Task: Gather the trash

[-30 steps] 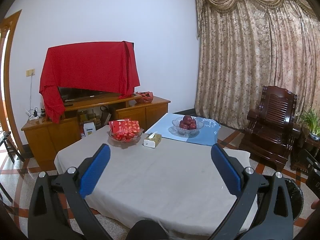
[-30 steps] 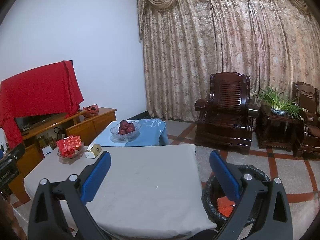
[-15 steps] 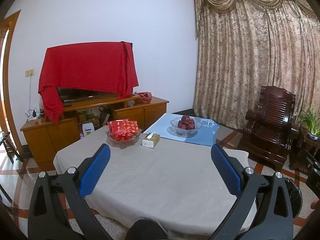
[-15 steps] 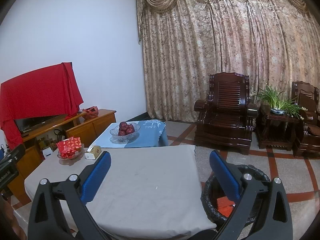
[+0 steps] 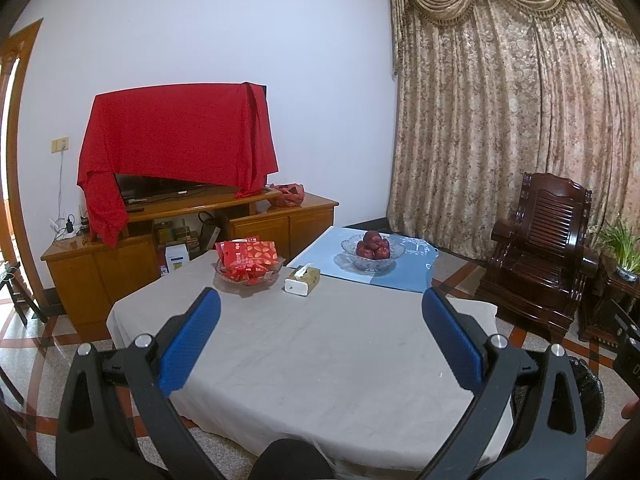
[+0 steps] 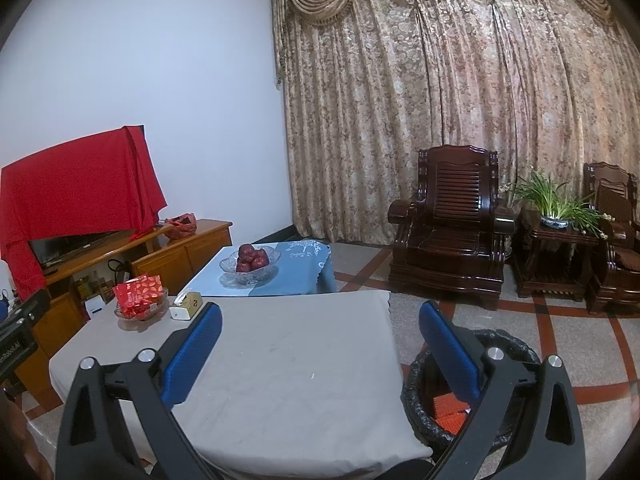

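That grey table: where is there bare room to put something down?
Most of the grey table is bare: the whole near stretch, from the left gripper up to the tissue box. The far left corner is crowded: a bowl of red packets beside the box. The blue table beyond holds a fruit bowl mid-top.

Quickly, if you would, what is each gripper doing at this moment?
Left gripper: open, holding nothing, above the grey table.
Right gripper: open, holding nothing, above the table edge beside the black bin.
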